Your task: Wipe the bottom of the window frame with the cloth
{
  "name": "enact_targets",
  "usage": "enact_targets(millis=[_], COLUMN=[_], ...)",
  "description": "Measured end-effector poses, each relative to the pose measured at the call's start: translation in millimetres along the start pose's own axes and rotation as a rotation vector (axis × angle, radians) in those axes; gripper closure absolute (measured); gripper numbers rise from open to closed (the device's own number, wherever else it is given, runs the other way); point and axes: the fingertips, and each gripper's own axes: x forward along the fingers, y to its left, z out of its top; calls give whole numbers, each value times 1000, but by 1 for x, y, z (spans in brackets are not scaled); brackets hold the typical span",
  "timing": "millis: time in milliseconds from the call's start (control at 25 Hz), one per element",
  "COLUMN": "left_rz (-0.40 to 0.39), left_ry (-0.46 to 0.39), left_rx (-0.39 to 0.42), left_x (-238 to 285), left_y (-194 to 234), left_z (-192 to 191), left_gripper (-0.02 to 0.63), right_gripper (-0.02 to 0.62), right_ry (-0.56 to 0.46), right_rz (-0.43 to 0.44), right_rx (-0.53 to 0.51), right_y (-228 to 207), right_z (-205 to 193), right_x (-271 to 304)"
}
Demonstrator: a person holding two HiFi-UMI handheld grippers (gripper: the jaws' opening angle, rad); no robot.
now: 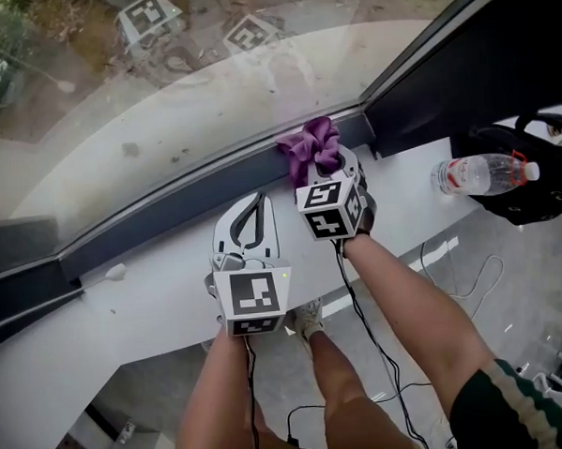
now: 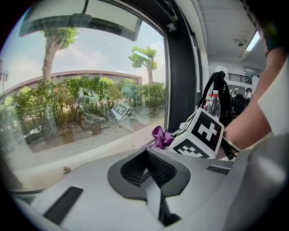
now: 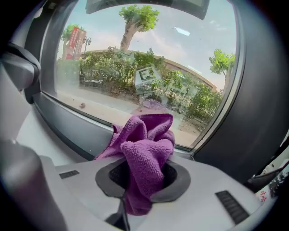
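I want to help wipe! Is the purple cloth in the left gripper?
No, the purple cloth is pinched in the right gripper.

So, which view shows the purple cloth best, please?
The right gripper view: the cloth fills its centre, pinched by the right gripper. The head view shows it small at the window frame; the left gripper view, only a corner.

The cloth is purple, the frame dark grey and the sill white. The left cube and right cube carry black-and-white squares. The bottle is clear with red print.
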Motion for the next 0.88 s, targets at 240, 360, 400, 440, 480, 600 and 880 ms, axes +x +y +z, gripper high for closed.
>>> enact_targets(millis=[240, 360, 400, 440, 480, 600, 880], left_rz=[59, 69, 73, 77, 82, 96, 143], left_ry=[6, 1, 1, 3, 8, 11, -9], left_rx=[6, -1, 0, 2, 4, -2, -20], left_x=[-12, -16, -17, -19, -20, -33, -78], left_y=[18, 19, 18, 18, 18, 33, 86], left_z=[-10, -14, -15, -16, -17, -21, -33], left_gripper=[600, 600, 600, 600, 600, 600, 600], right_gripper=[511, 511, 511, 511, 511, 512, 511], right_ry=[5, -6, -9, -9, -8, 0, -1], right_rz=[-2, 0, 3, 8, 14, 25, 60], right_rx=[-8, -25, -32, -35, -35, -36, -71], right_y=[14, 23, 25, 27, 29, 45, 106], right_z=[-1, -4, -5, -6, -7, 0, 27], right_x=[4, 5, 5, 6, 7, 6, -3])
